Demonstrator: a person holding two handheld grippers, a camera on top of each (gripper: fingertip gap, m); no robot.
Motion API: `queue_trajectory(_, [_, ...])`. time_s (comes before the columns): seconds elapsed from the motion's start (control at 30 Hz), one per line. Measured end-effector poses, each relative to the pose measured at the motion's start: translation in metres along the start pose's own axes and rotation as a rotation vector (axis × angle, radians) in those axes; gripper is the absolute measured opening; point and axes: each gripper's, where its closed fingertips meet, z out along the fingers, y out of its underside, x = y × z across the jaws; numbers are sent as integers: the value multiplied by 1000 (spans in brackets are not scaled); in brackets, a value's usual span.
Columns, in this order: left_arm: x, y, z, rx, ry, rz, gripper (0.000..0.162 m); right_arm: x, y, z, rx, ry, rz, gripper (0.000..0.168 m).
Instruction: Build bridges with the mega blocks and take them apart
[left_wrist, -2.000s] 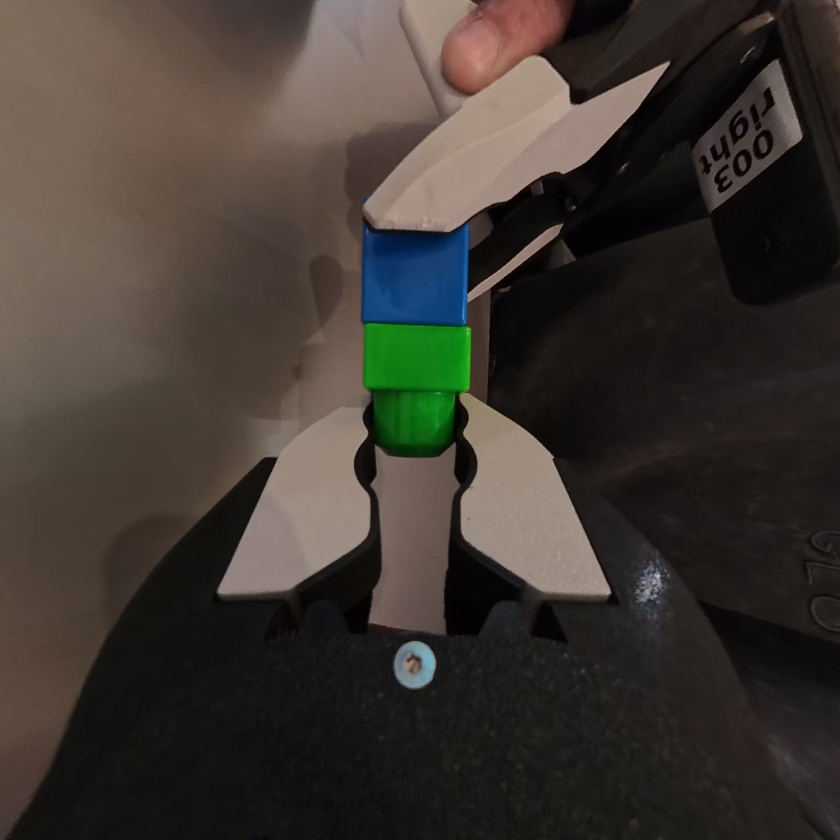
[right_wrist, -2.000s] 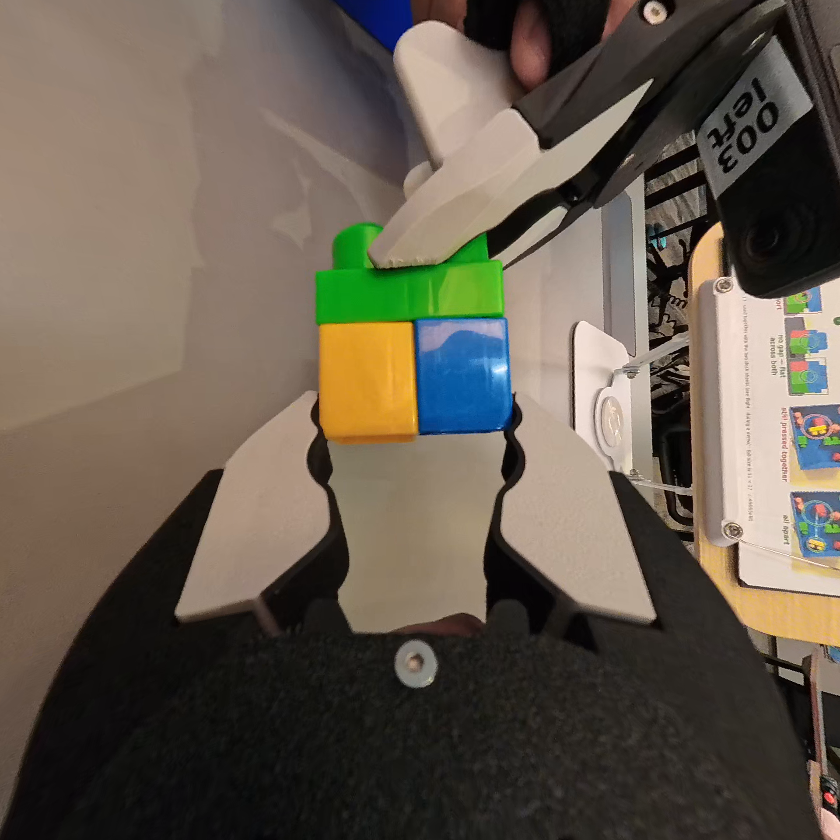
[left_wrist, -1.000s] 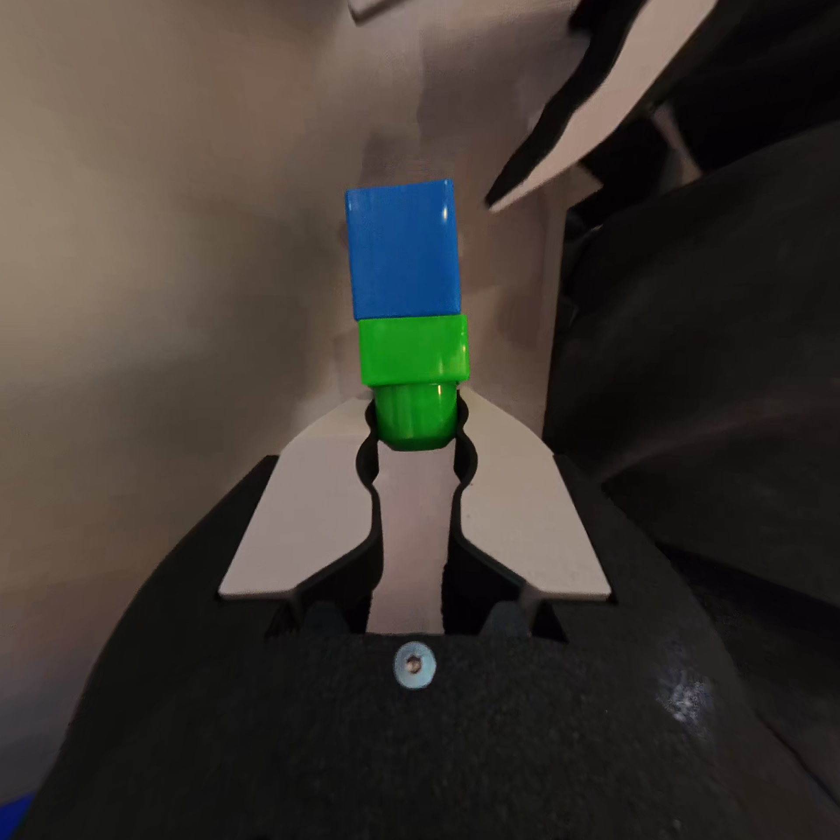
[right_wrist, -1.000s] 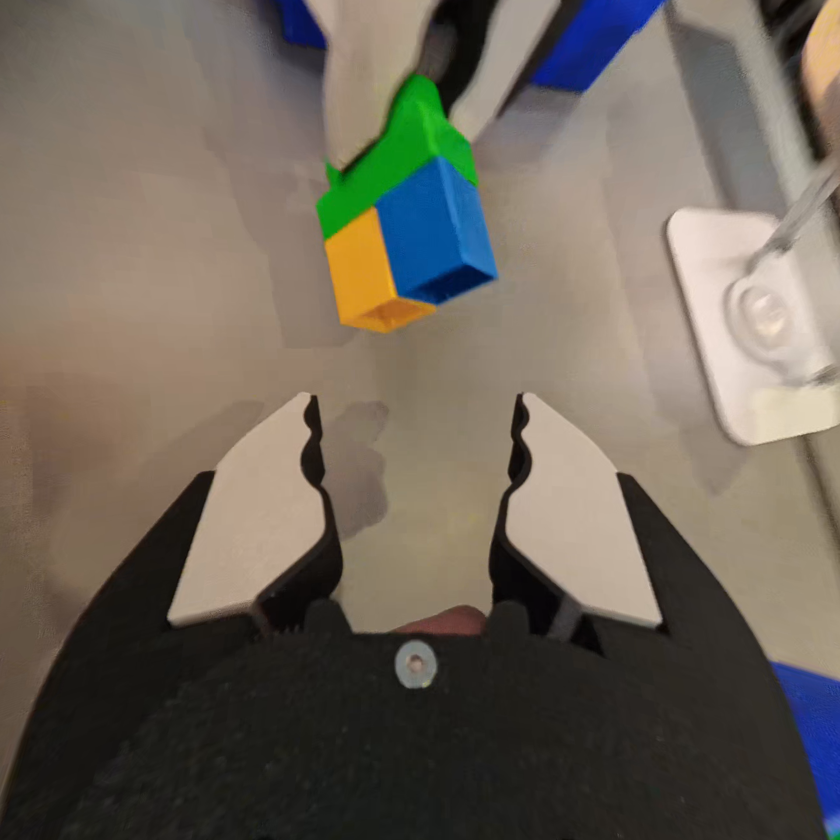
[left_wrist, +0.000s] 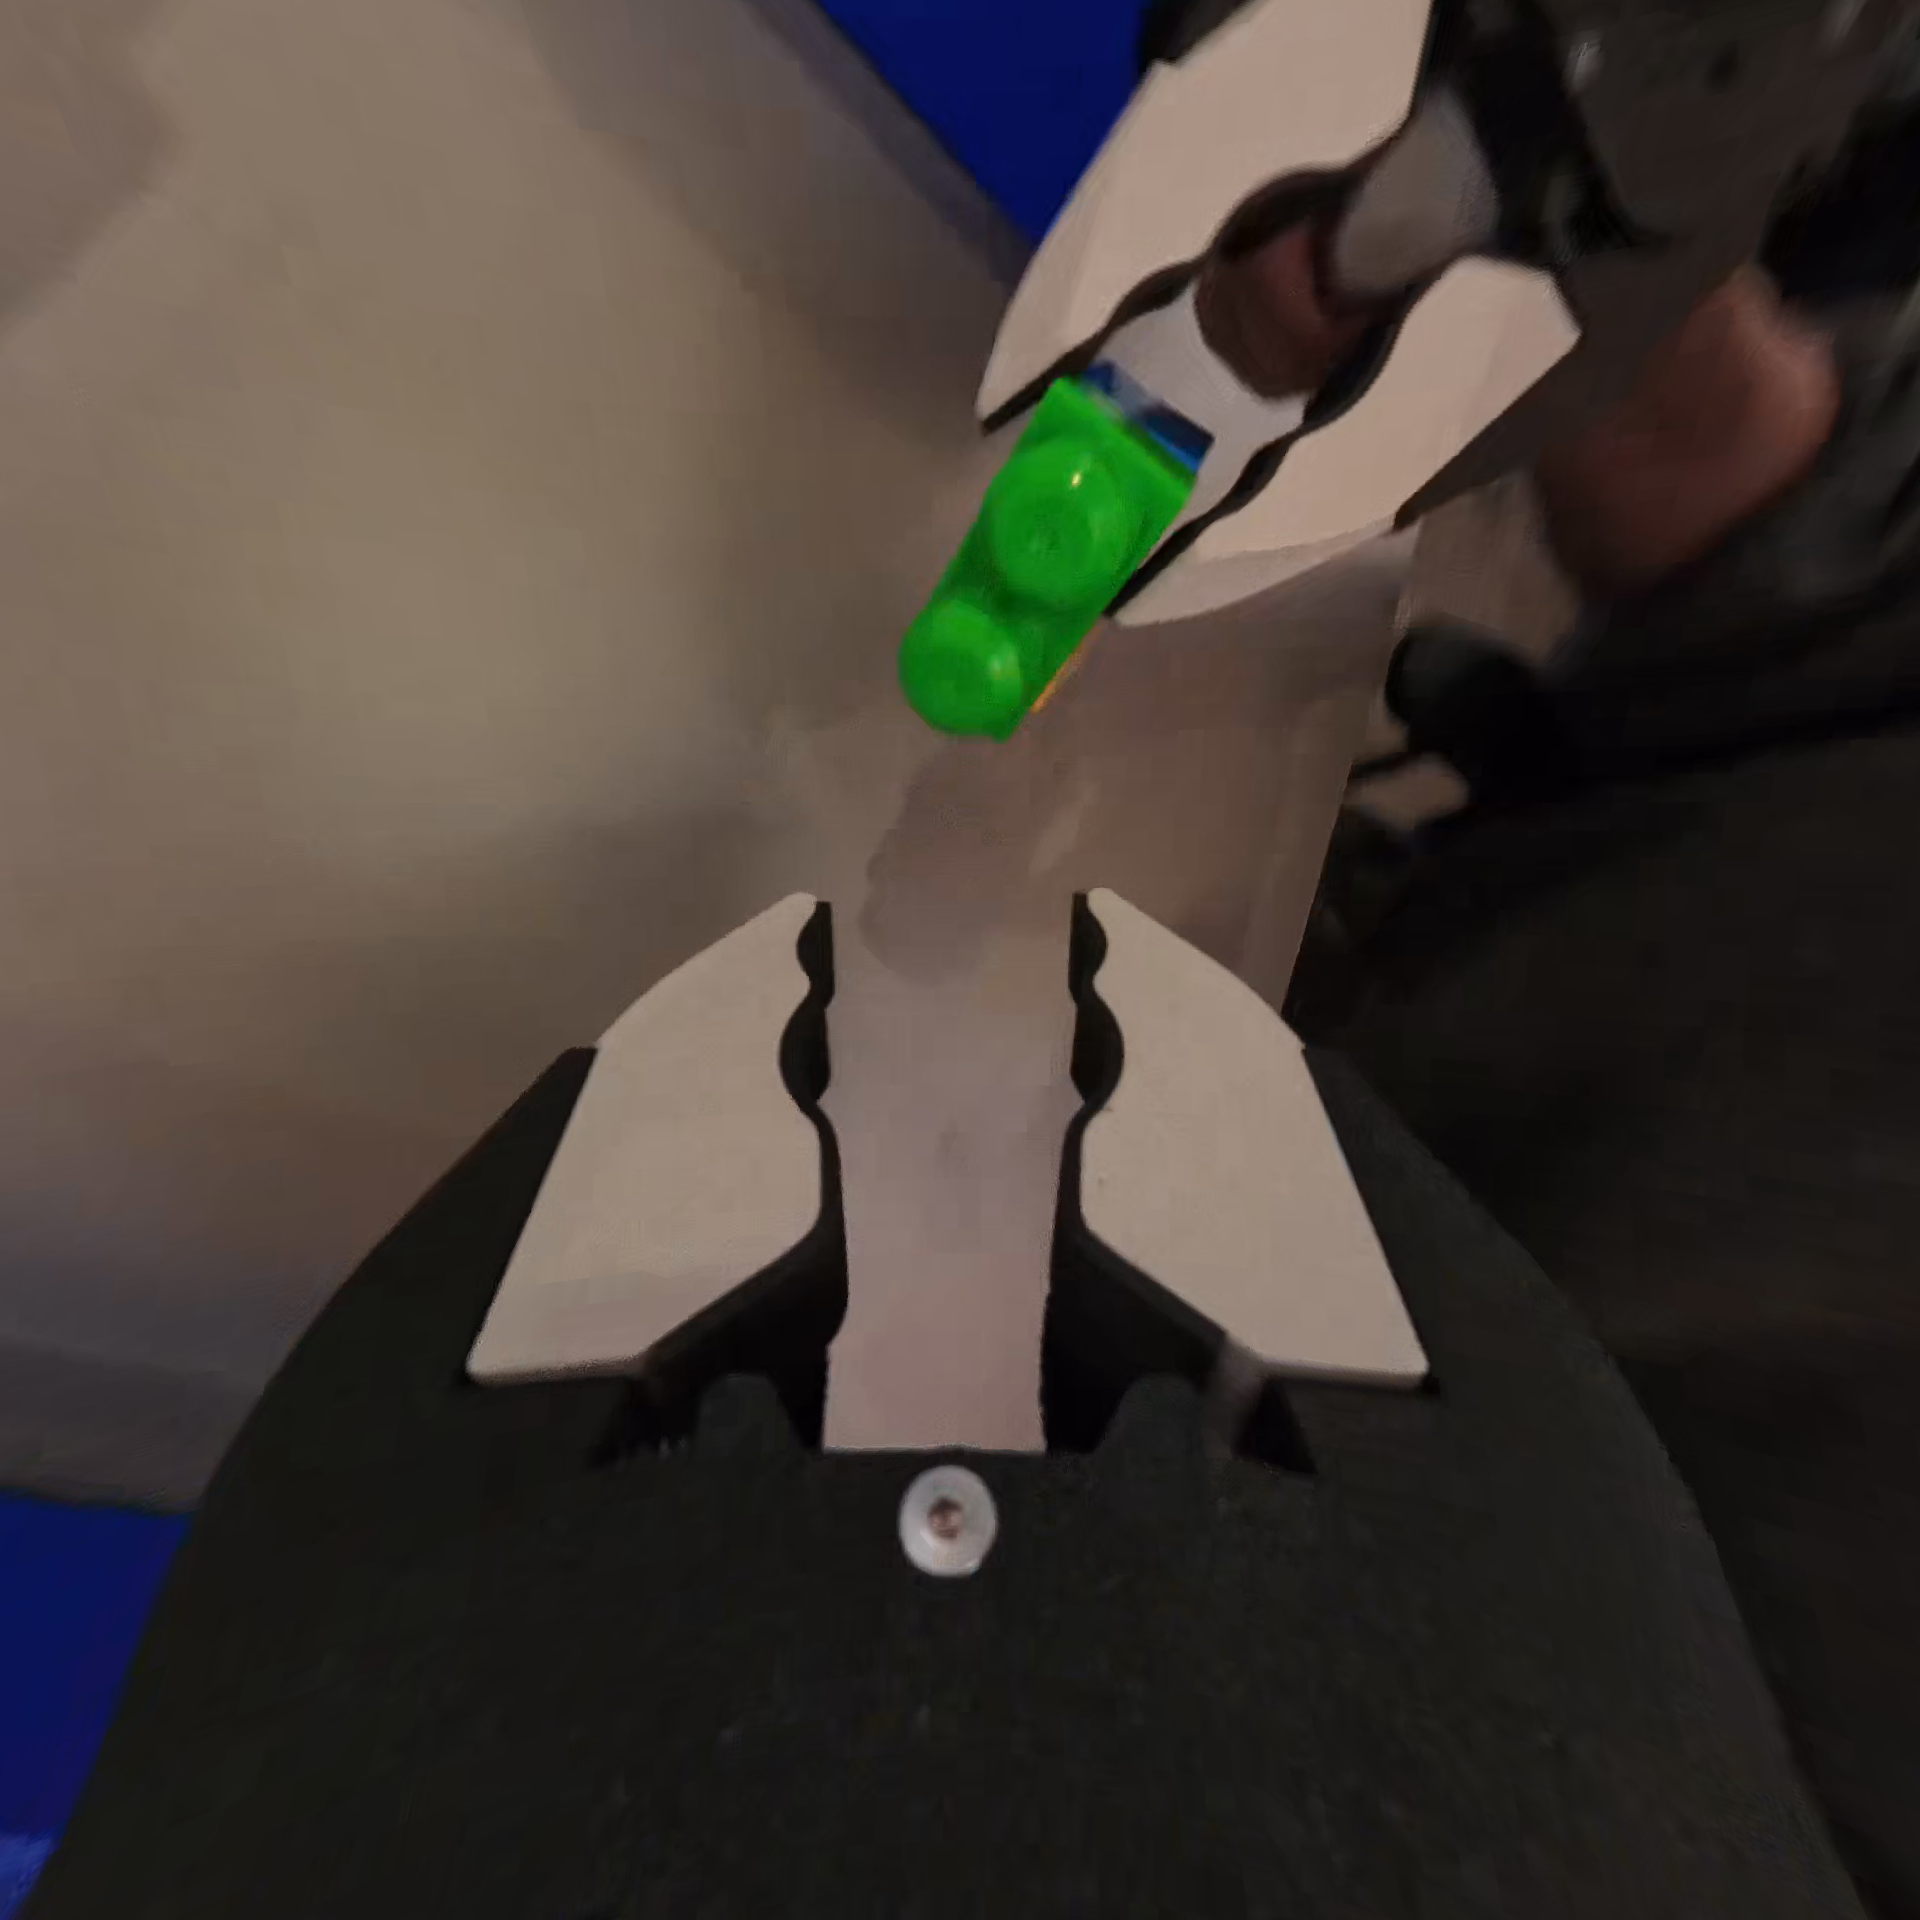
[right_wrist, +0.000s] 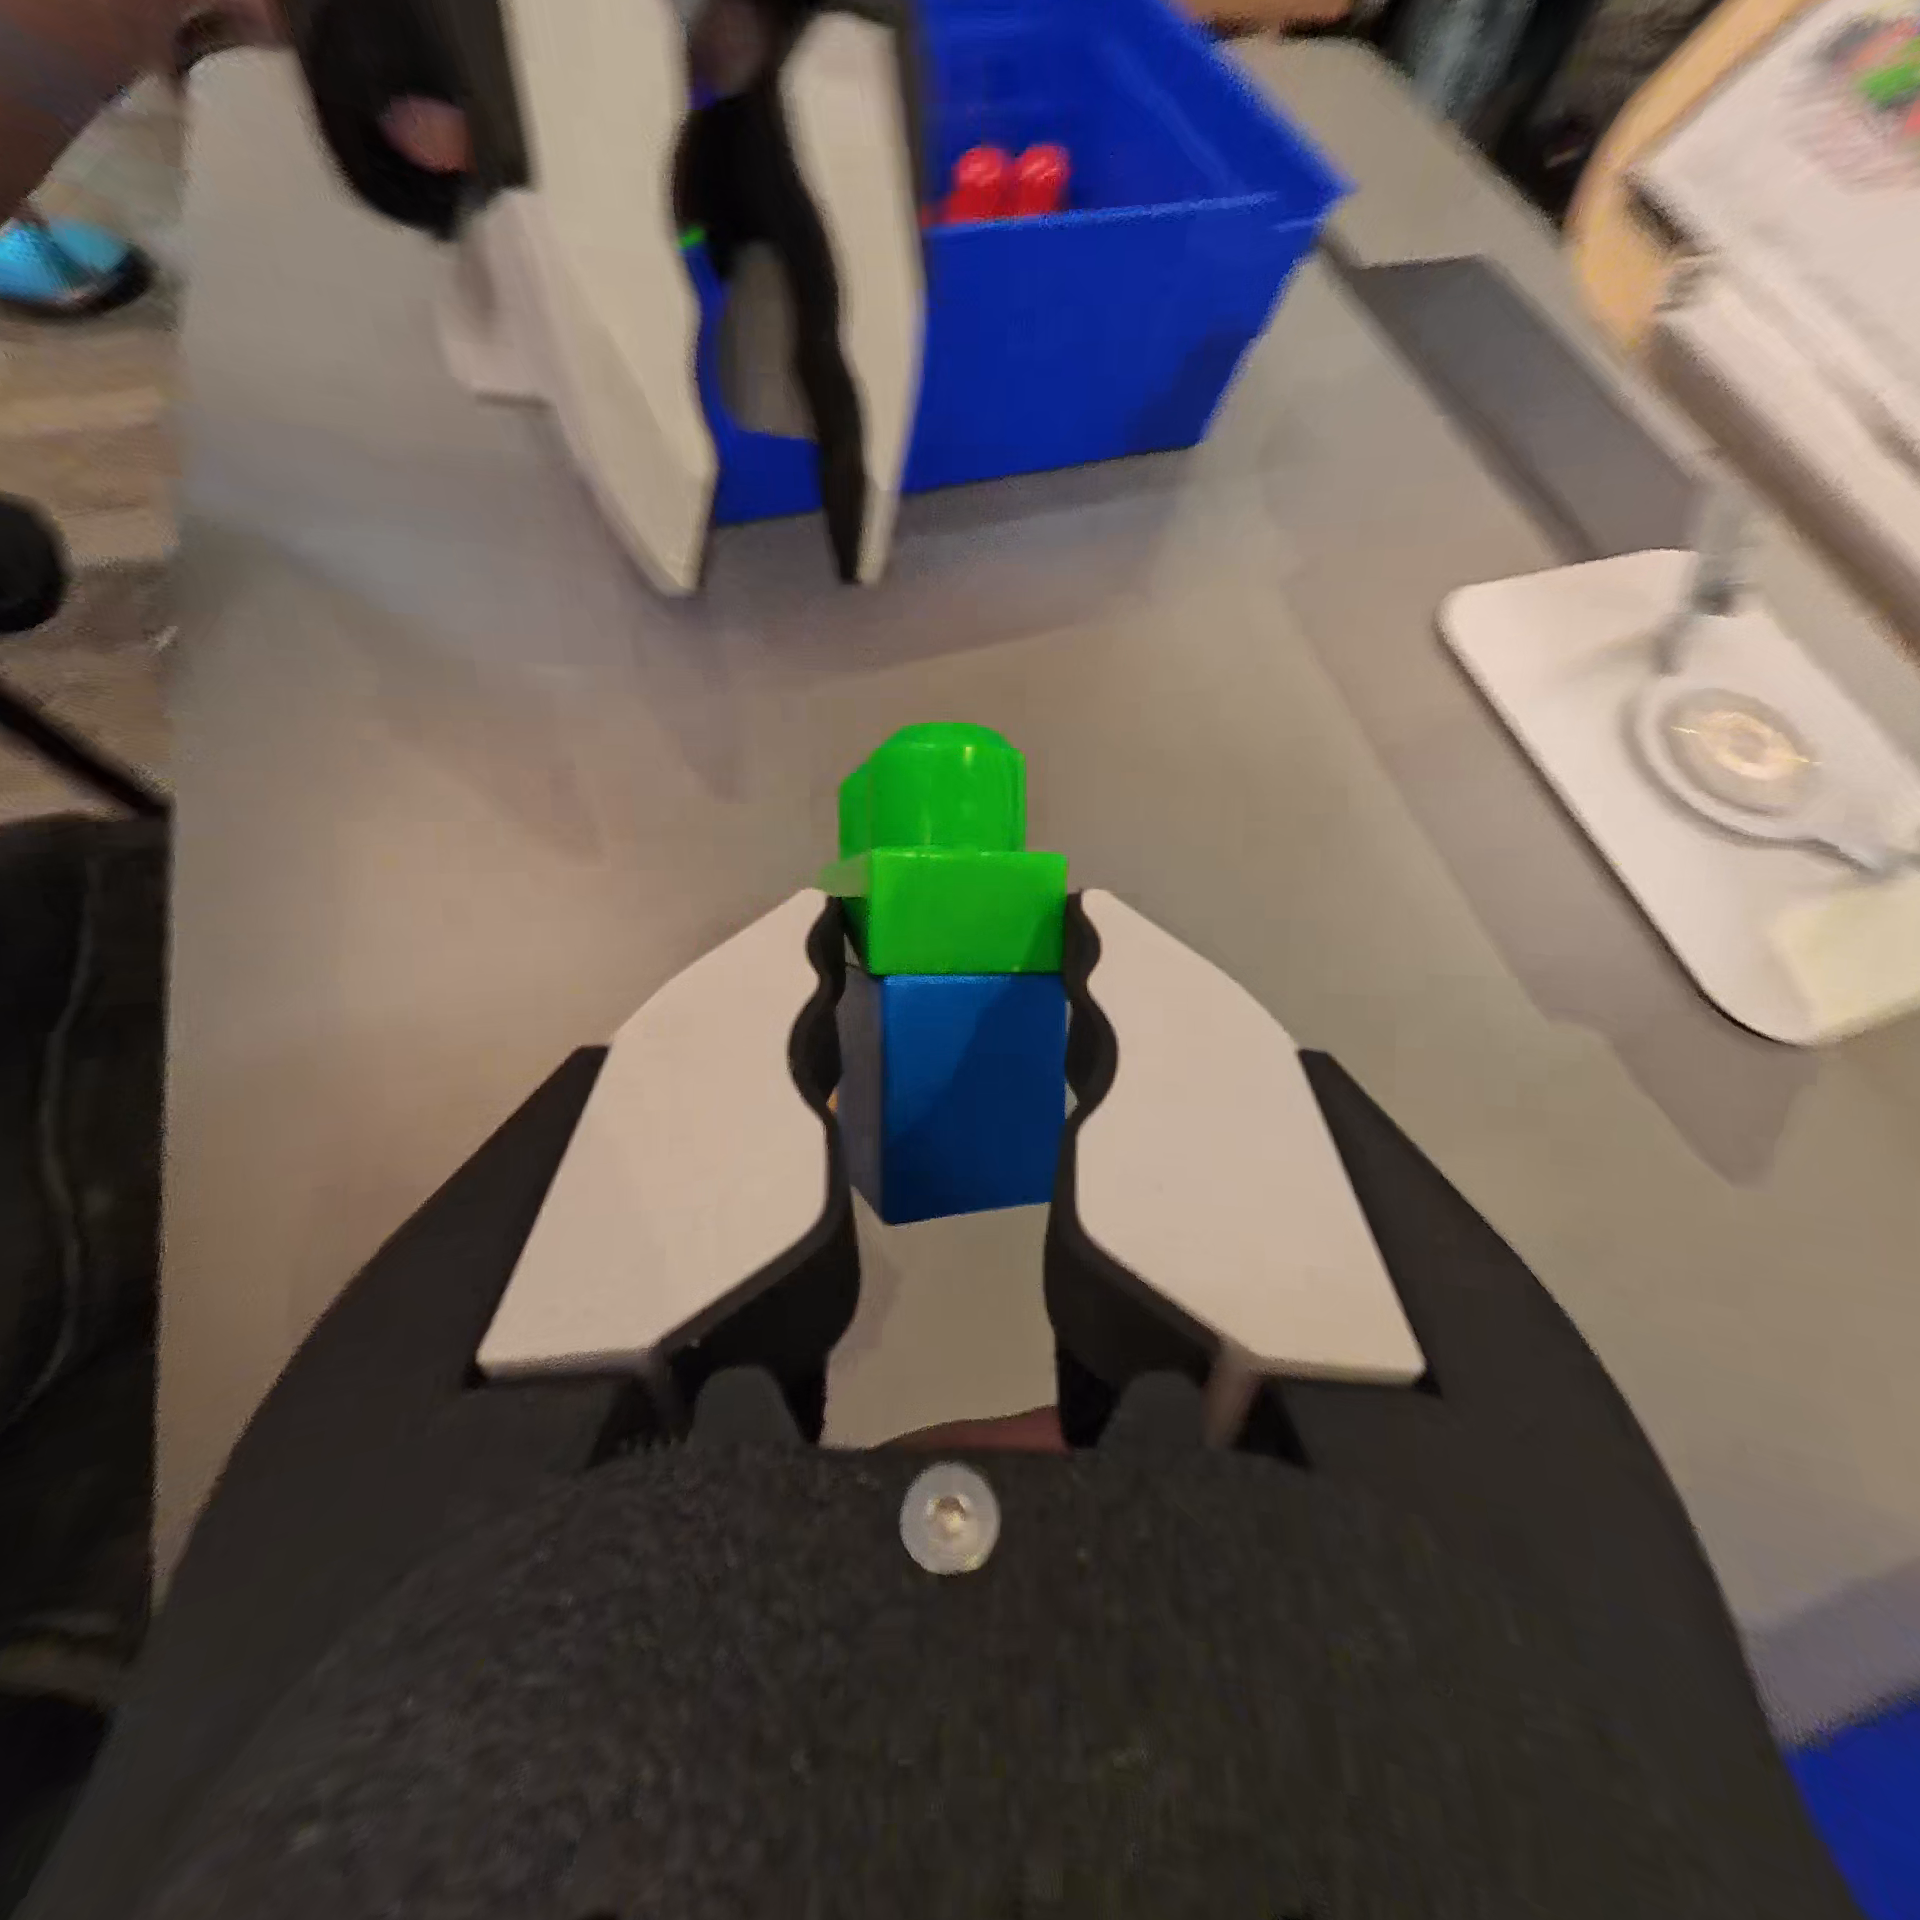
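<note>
Right now the main risk, imo: the small plastic bridge, a green two-stud block on a blue cube block w/ a sliver of orange block behind, could twist out, since the right gripper pinches only one end and the far end overhangs. Fingers closed to about block width, clamped on the blue/green sides, mid-air over the grey table. Left gripper is part-open w/ nothing between its fingers, near the blue plastic bin.
</note>
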Motion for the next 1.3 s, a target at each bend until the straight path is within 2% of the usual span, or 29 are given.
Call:
queue_trajectory(0.03, [2, -2, -4, 93, -10, -44, 48, 6, 1, -10, 30, 58, 13, 40])
queue_trajectory(0.13, [12, 0, -12, 330, -48, -73, 50, 25, -3, -56, 138, 233, 61, 40])
queue_trajectory(0.27, [36, 6, -13, 540, -61, -33, 56, 80, 7, -144, 218, 566, 154, 39])
queue_trajectory(0.4, [63, 5, -10, 647, -39, 22, 56, 148, 74, -194, 14, 823, 284, 39])
queue_trajectory(0.5, [76, 3, -3, 682, -17, 41, 54, 181, 124, -184, -133, 822, 341, 39])
queue_trajectory(0.63, [93, 11, 14, 616, 67, 51, 55, 208, 159, -155, -190, 741, 380, 39])
queue_trajectory(0.8, [98, 12, 17, 600, 14, 132, 54, 224, 150, -133, -105, 674, 289, 38])
queue_trajectory(0.97, [104, 10, 18, 592, 10, 168, 54, 225, 167, -123, -177, 604, 207, 37])
queue_trajectory(1.27, [105, 12, 30, 551, 60, 137, 54, 223, 192, -129, -412, 587, 345, 38])
queue_trajectory(1.3, [105, 12, 30, 546, 59, 140, 54, 220, 191, -128, -424, 550, 381, 42])
